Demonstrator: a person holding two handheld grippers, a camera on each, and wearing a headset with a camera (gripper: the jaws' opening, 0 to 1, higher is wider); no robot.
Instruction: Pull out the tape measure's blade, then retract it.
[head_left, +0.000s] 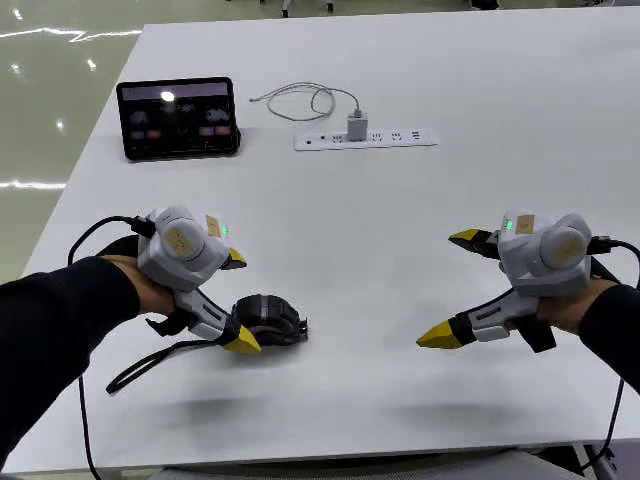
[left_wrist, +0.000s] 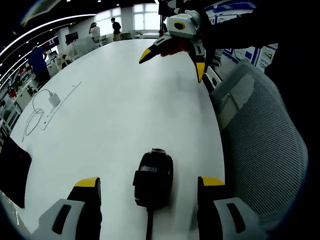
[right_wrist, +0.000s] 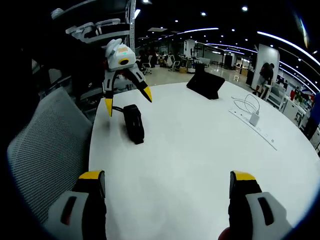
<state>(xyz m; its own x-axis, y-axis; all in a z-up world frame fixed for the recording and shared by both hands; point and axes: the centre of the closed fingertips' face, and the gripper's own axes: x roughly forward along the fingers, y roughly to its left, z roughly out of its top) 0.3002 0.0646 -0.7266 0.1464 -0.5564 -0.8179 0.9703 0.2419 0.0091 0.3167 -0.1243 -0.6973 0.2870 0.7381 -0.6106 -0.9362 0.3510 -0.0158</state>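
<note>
A black tape measure (head_left: 268, 320) lies on the white table (head_left: 400, 230) near its front left, with a black wrist strap trailing off to the left. My left gripper (head_left: 238, 300) is open, and the tape measure (left_wrist: 154, 177) sits between its yellow-tipped jaws without either one touching it. Over the front right of the table my right gripper (head_left: 452, 285) is open with nothing in it. The right gripper view has the tape measure (right_wrist: 134, 123) lying flat beneath the left gripper (right_wrist: 127, 96). No blade is drawn out.
A dark tablet (head_left: 178, 117) stands at the back left. A white power strip (head_left: 365, 139) with a charger and coiled cable (head_left: 305, 100) lies behind the middle. A mesh chair back (left_wrist: 260, 135) is at the table's near edge. People stand far off in the room.
</note>
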